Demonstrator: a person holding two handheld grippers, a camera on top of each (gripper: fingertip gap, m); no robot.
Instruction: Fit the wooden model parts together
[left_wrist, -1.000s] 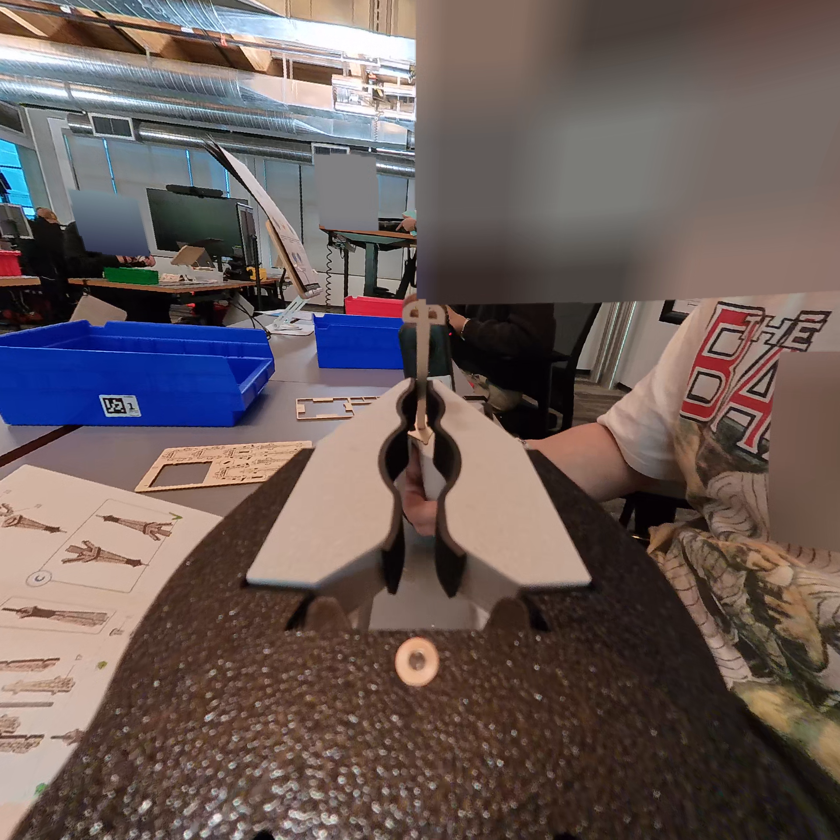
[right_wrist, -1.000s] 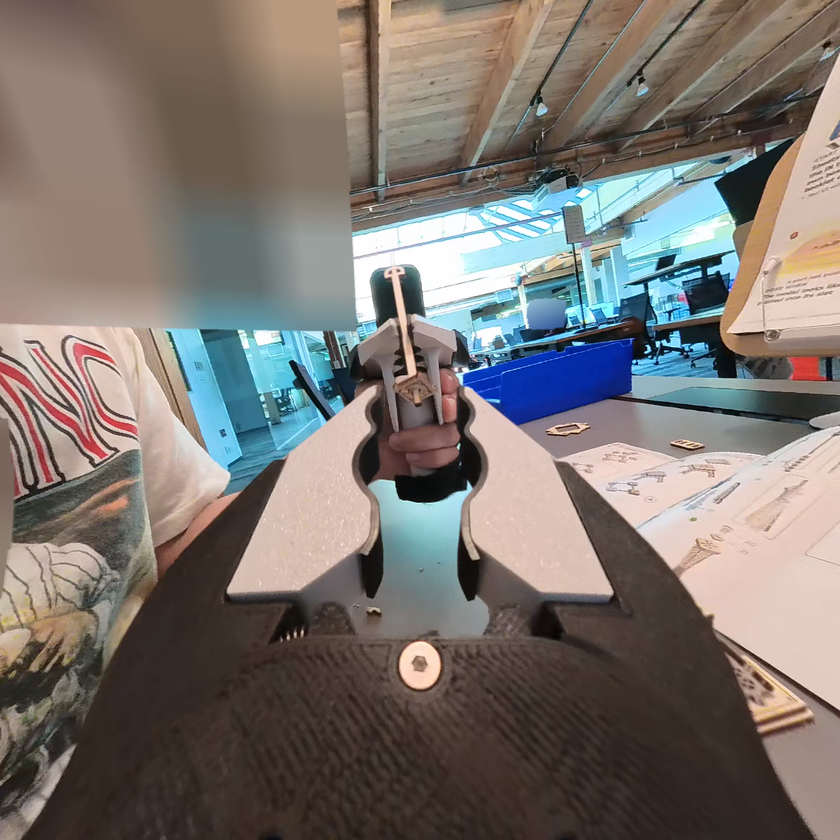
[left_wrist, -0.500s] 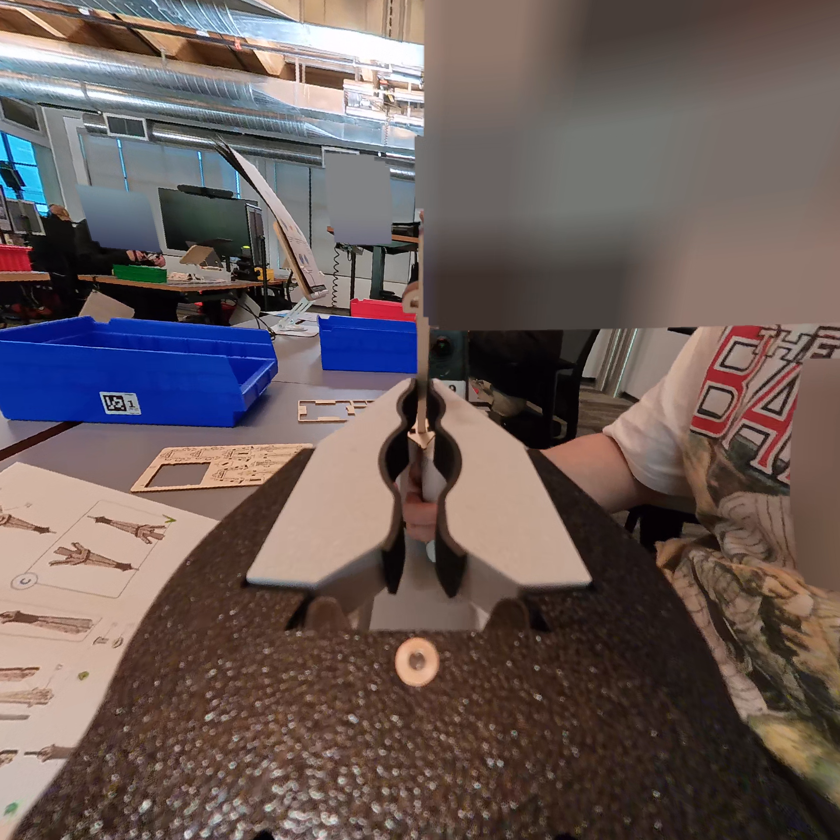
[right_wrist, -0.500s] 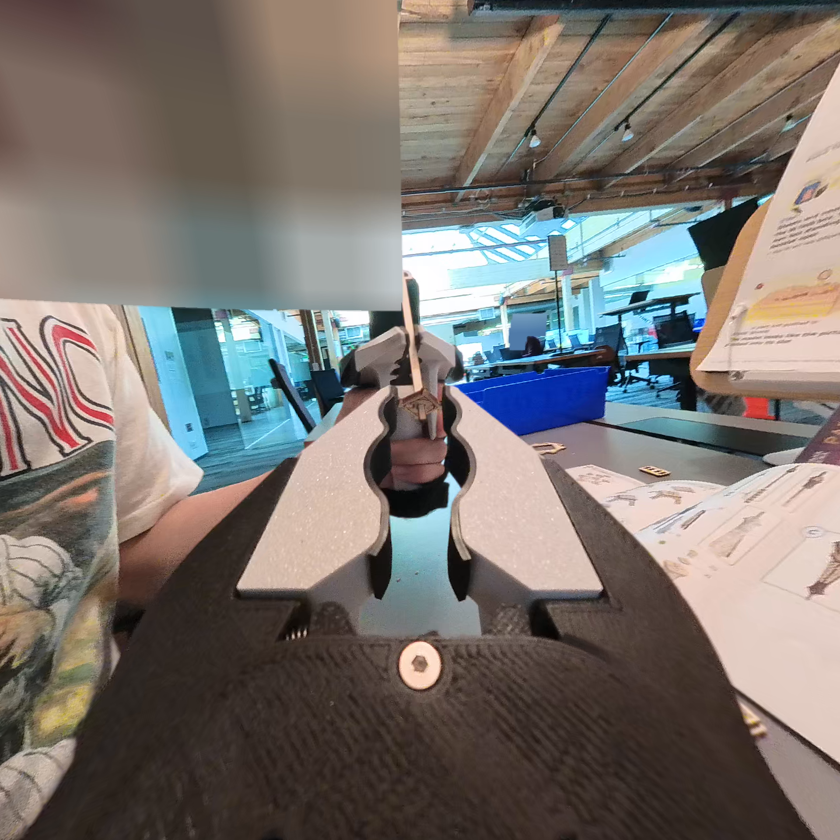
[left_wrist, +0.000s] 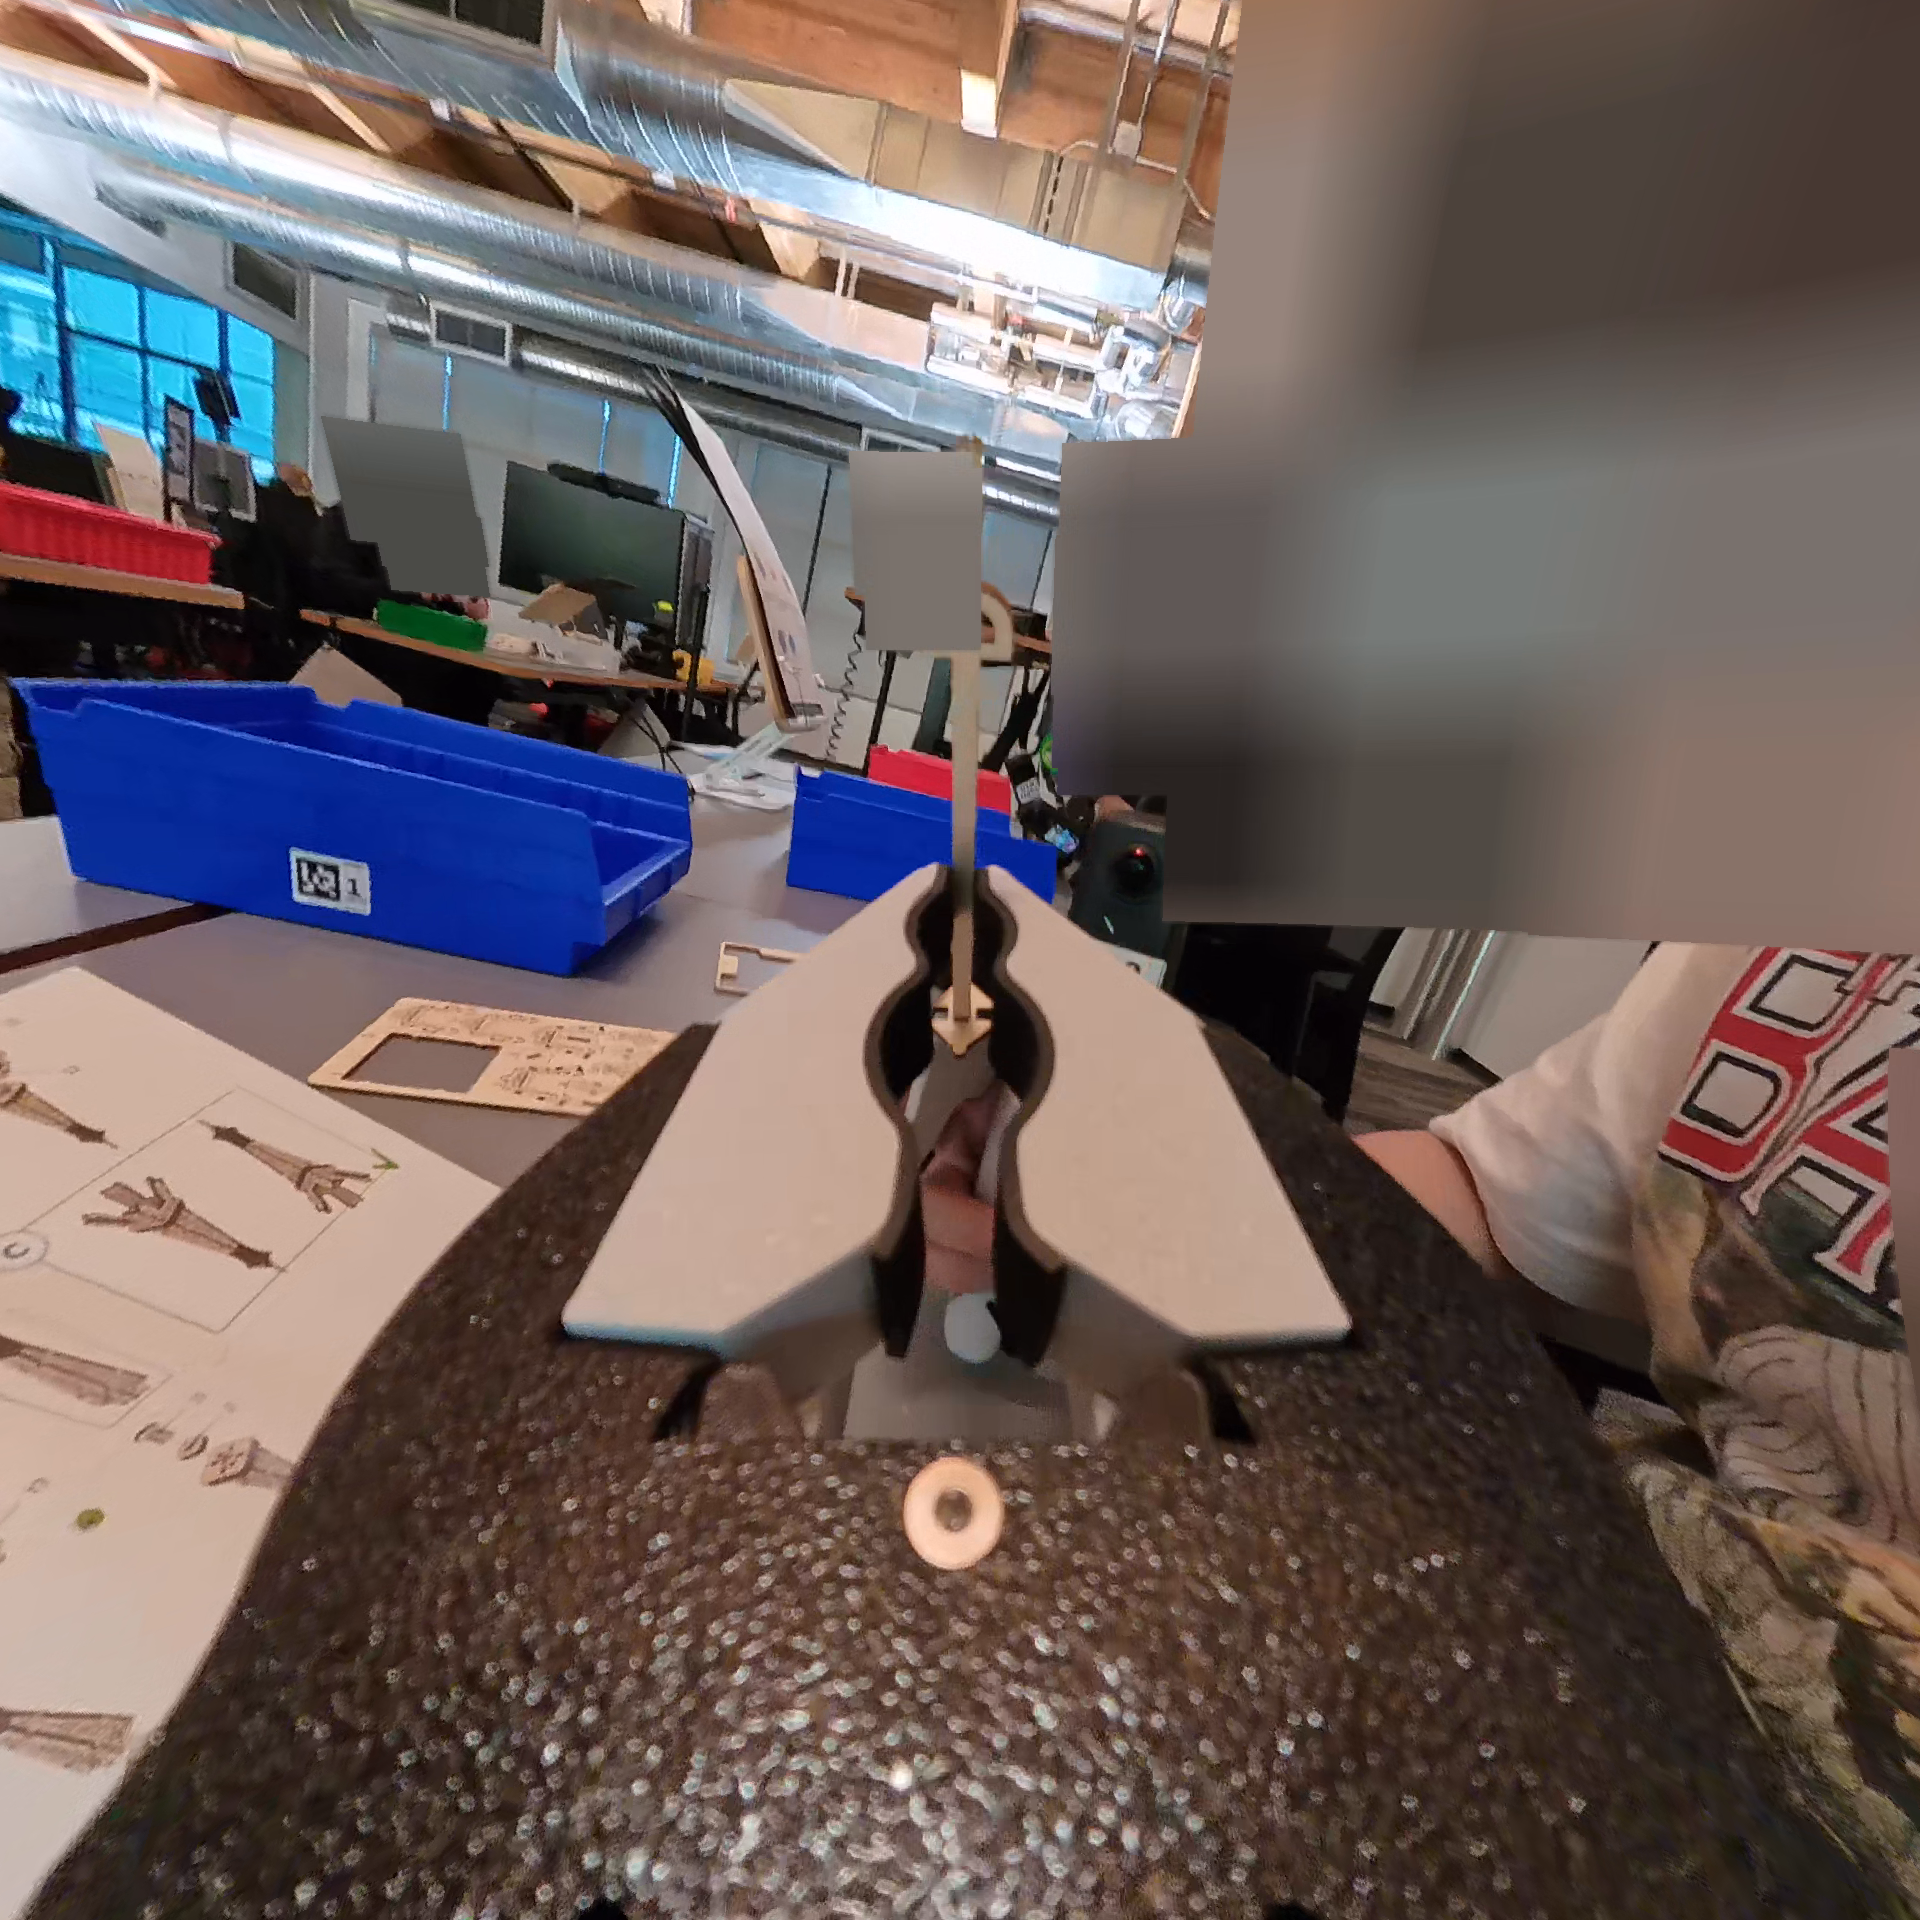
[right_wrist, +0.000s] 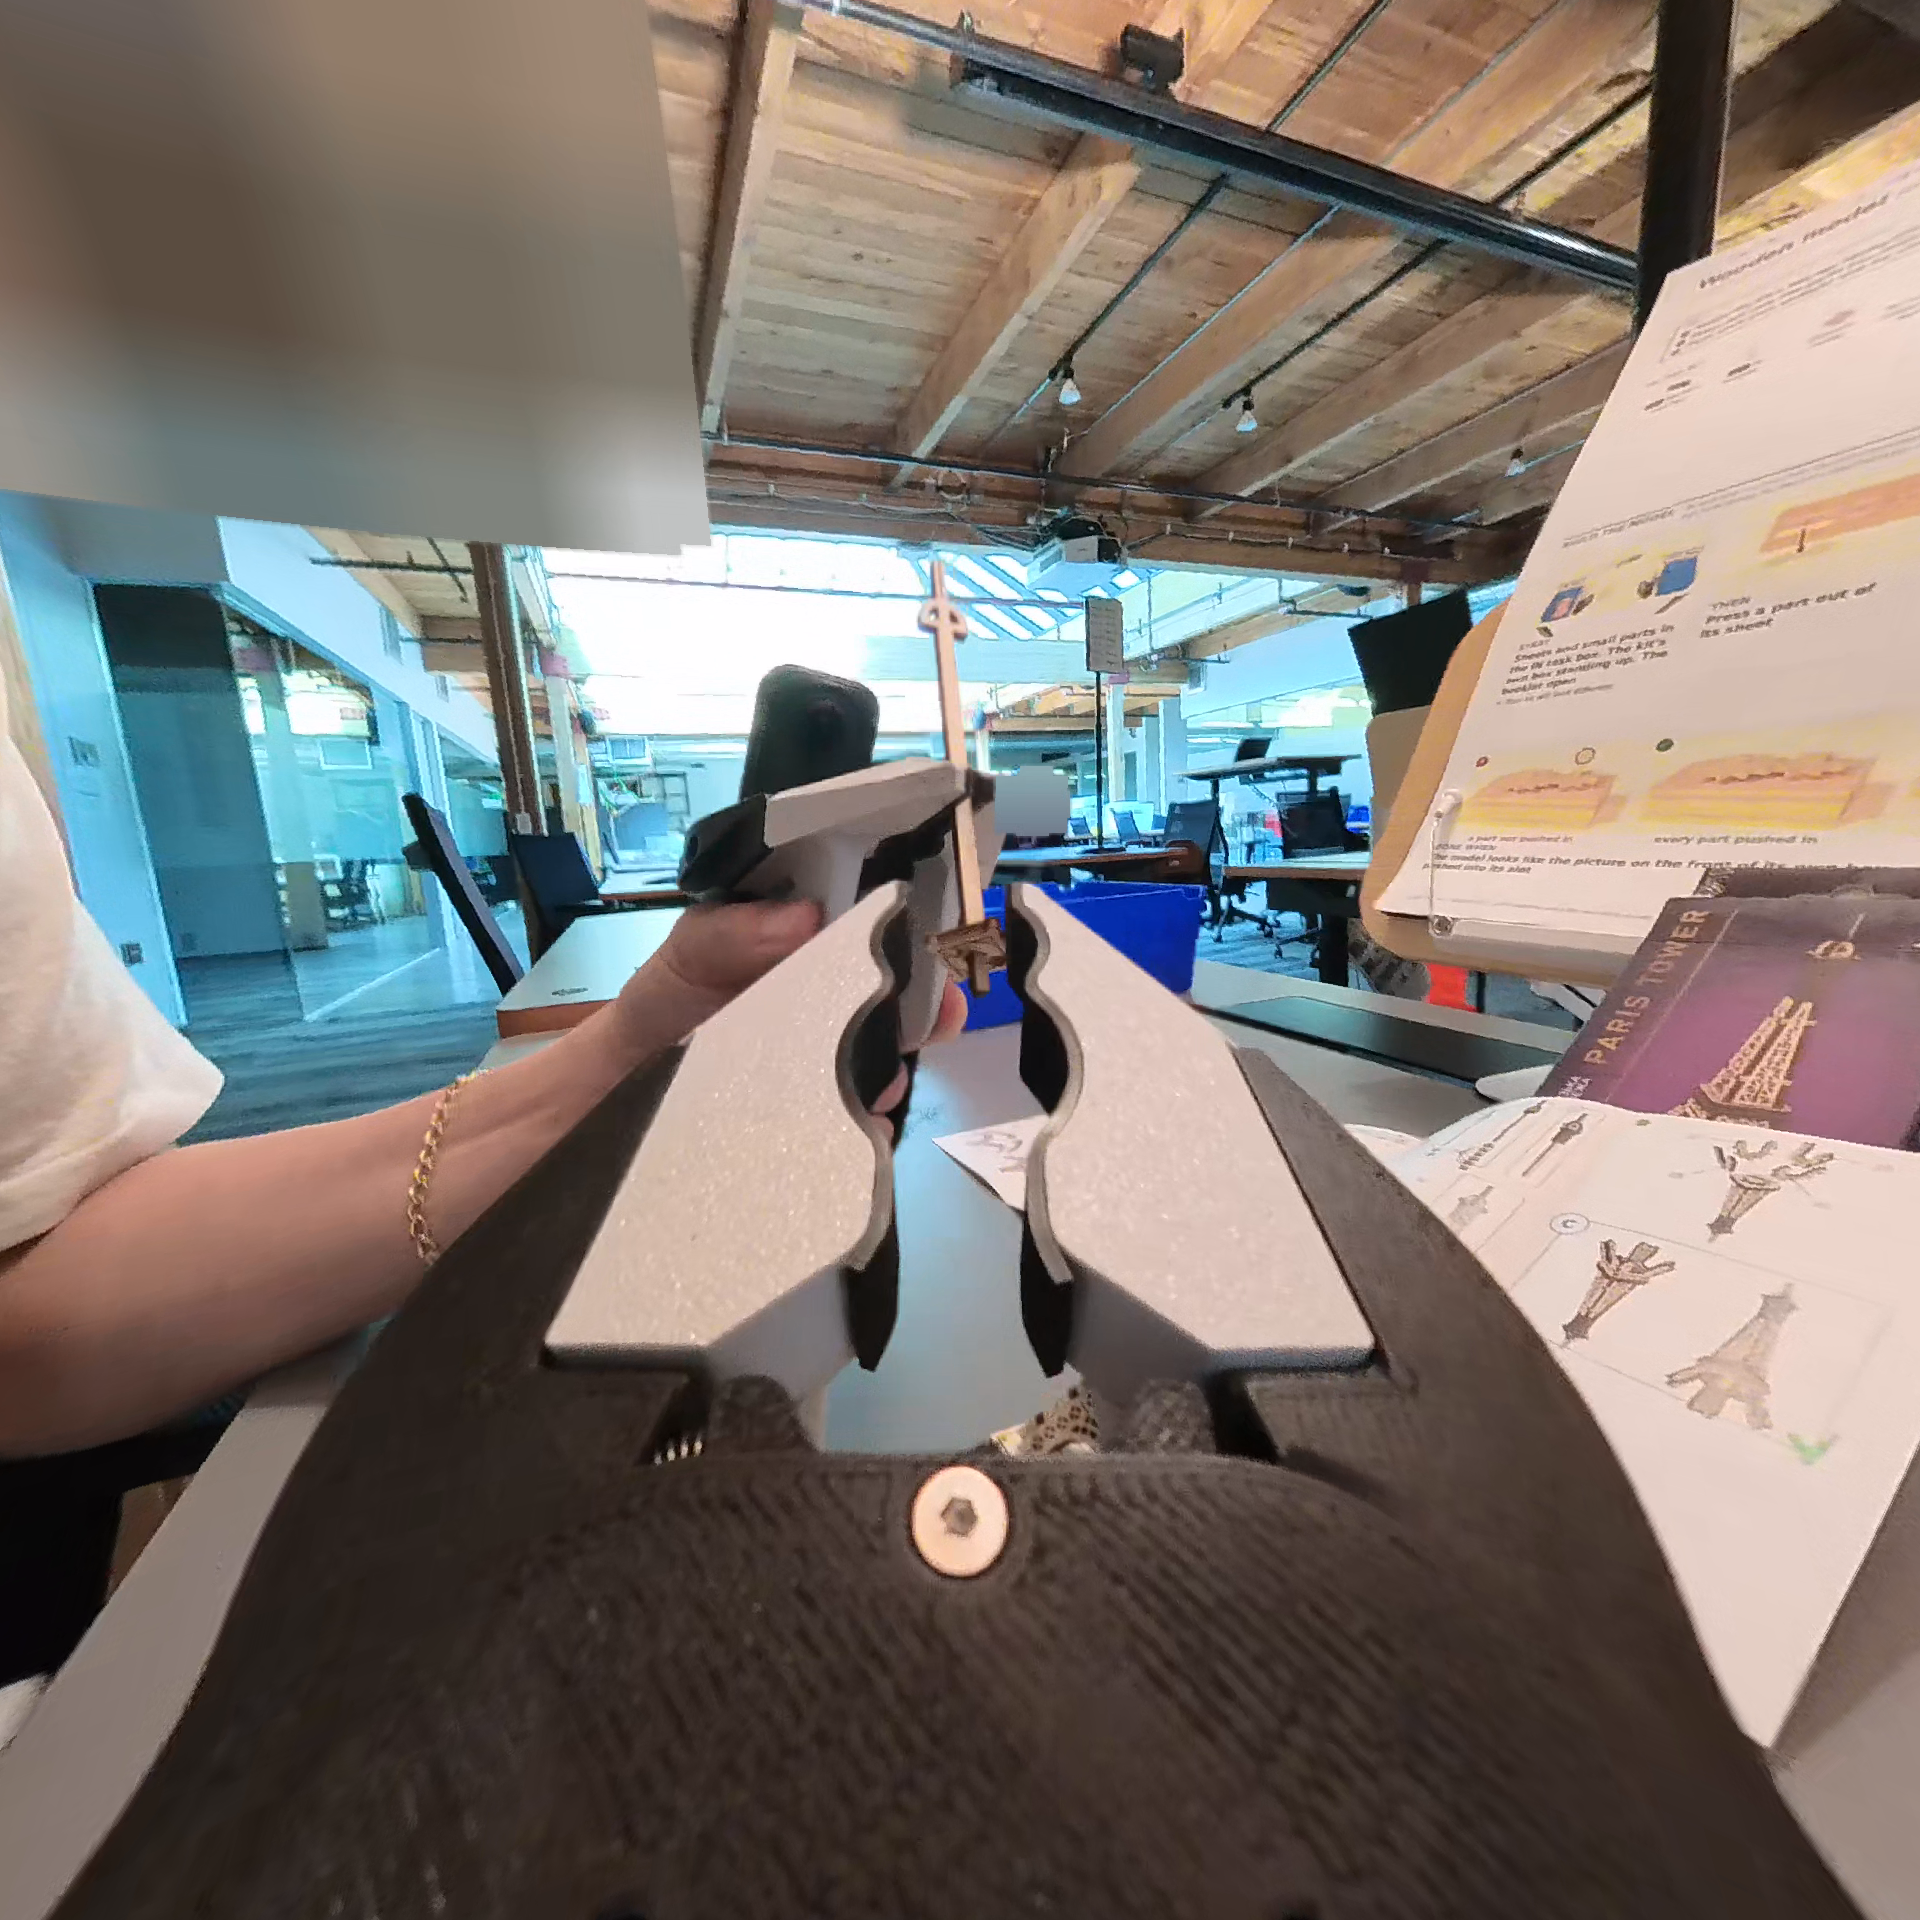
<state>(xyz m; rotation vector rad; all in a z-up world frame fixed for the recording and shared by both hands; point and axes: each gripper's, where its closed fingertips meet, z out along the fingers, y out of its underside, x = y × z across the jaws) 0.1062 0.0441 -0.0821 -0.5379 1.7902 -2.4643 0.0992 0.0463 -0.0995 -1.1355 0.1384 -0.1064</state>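
The right gripper is seen parted, empty, just before the small wooden cross-piece at the spire's foot. The thin wooden spire is pinched upright in the closed left gripper. The left should be kept steady while the joint is squeezed squarely, lest the slender wood snap.

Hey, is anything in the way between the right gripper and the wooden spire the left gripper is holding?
Nothing visible is. The right gripper is open, and the lower end of the wooden spire shows bare in the gap between its fingers. The left gripper clamps it higher up.
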